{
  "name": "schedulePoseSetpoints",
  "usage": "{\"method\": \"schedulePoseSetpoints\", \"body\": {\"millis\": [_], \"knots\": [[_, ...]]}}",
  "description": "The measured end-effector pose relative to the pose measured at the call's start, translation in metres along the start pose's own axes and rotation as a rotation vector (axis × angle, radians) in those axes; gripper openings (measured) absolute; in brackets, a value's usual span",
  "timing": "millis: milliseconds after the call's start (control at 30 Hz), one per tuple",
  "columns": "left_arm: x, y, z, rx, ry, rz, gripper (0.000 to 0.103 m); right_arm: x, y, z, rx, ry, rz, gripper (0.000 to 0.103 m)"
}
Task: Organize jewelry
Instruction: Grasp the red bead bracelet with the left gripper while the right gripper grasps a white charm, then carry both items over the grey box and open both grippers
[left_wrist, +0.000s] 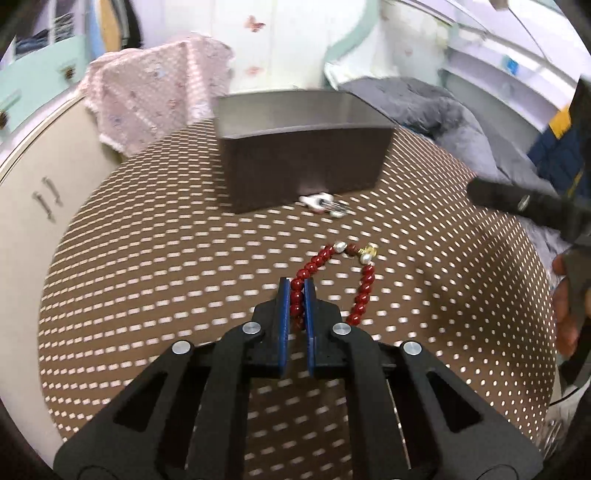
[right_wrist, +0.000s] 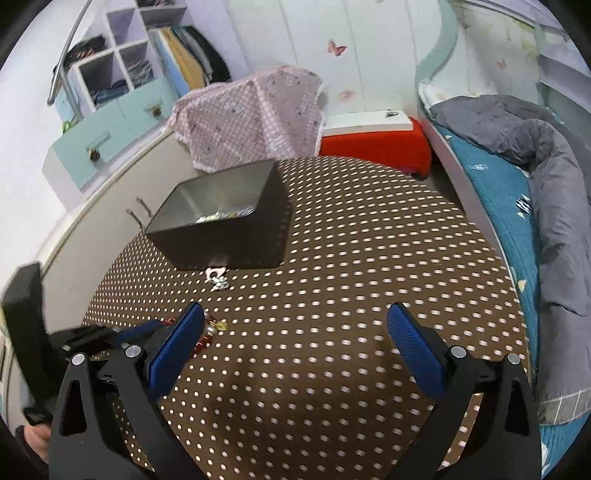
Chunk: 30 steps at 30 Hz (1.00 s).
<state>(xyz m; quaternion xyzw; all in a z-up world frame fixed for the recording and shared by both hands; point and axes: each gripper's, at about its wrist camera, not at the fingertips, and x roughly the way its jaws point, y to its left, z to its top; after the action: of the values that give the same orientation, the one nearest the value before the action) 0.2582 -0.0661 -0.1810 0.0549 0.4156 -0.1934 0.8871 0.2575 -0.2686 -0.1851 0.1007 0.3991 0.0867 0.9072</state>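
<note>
Beads of a red bracelet (left_wrist: 334, 280) are clamped between the narrowly set blue pads of the left gripper (left_wrist: 297, 295), which grips one side of the loop. The loop's long axis is laid away from the camera toward the box, its pearl and gold end farthest, resting on the brown dotted tablecloth (left_wrist: 147, 258). The right gripper (right_wrist: 295, 332) is held wide apart above the cloth, nothing between its pads. Farther off, a small silver trinket (left_wrist: 325, 204) is seen just before the dark open box (left_wrist: 303, 162), in which glinting pieces are visible.
</note>
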Motion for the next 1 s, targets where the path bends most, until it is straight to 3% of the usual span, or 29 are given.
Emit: {"method": "schedulePoseSetpoints", "body": {"millis": [300,367,500,600,633,1000], "knots": [[-0.001,0.038,-0.014,-0.143,-0.036,0.082,0.008,0.069,0.047,0.007,-0.122,0.104,0.041,0.092],[0.001,0.044,-0.014,-0.166,-0.041,0.09,0.008,0.076,0.056,0.011,-0.159,0.107,0.032,0.069],[0.01,0.046,-0.022,-0.197,-0.031,0.089,0.008,0.085,0.067,0.015,-0.204,0.111,0.029,0.046],[0.013,0.048,-0.023,-0.223,-0.026,0.071,0.008,0.088,0.077,0.011,-0.277,0.094,-0.032,0.032],[0.013,0.047,-0.026,-0.226,-0.025,0.067,0.008,0.086,0.076,0.01,-0.288,0.094,-0.033,0.014],[-0.01,0.04,-0.018,-0.191,-0.082,0.019,0.008,0.029,0.05,-0.003,-0.205,0.041,0.073,0.014]]}}
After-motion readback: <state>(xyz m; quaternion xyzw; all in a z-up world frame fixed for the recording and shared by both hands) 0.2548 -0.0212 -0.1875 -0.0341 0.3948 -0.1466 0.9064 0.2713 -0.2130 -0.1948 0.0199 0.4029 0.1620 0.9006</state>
